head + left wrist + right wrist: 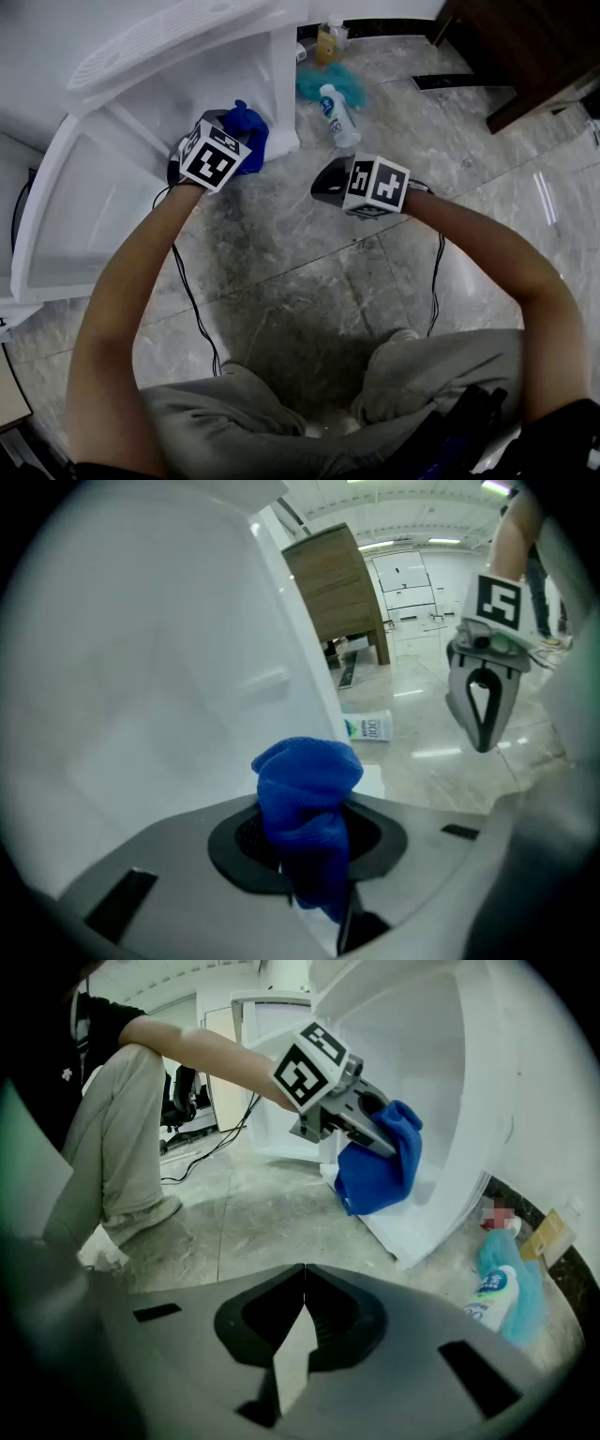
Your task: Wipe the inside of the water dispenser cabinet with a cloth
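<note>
A bunched blue cloth (247, 131) is clamped in my left gripper (230, 141), right at the front edge of the white water dispenser cabinet (141, 141), whose inside stands open. In the left gripper view the blue cloth (307, 808) bulges up from between the jaws against the cabinet's white wall (141, 667). The right gripper view shows the left gripper (361, 1119) with the cloth (380, 1166) by the cabinet's lower front corner. My right gripper (330, 180) hangs over the marble floor to the right, jaws pressed together and holding nothing.
The cabinet door (56, 225) is swung open at the left. A white bottle (337, 114) lies on a teal cloth (323, 82) behind the cabinet corner, with a yellow bottle (327, 42) farther back. Dark wooden furniture (525, 52) stands at the upper right. Cables (192, 300) trail over the floor.
</note>
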`<state>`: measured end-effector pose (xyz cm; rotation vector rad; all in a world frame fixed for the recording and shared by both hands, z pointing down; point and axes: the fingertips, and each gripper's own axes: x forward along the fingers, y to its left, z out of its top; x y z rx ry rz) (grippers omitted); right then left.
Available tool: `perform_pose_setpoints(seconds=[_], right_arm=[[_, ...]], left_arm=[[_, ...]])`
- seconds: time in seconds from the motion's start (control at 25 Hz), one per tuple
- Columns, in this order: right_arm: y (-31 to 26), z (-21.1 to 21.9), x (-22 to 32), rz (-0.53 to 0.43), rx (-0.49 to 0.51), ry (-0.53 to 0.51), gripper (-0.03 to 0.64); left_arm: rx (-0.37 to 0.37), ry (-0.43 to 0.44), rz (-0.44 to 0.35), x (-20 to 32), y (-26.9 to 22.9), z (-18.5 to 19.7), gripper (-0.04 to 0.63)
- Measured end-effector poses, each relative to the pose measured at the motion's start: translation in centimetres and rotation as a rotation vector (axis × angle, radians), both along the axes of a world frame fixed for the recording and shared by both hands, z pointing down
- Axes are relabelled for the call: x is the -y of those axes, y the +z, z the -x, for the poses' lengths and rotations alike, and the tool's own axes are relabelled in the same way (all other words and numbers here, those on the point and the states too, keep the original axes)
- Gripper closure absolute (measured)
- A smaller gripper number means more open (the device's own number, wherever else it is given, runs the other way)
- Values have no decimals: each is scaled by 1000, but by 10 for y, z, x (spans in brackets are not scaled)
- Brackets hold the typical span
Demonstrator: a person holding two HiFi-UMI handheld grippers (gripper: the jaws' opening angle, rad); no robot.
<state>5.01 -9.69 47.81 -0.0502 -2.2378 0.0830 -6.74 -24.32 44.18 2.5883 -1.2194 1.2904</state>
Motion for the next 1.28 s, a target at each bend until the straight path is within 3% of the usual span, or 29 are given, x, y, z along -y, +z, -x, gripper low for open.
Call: perform_pose_setpoints(seconds=[0.52,0.68,0.88,1.04,1.28], right_arm=[[20,0,-19,148,151,34,618],[20,-4,-15,170,186,81,618],[10,11,-11,178,227,89,618],[1,26,-13,176,248,70,618],[3,33,-20,184,230,38,618]], left_arm=[[35,-191,-72,111,41,6,500],[91,-211,-115,134,42,5,505],[26,-229,-67,152,44,17,505],[45,-201,-95,149,42,13,505],[147,16,-180,125,39,-3,505]])
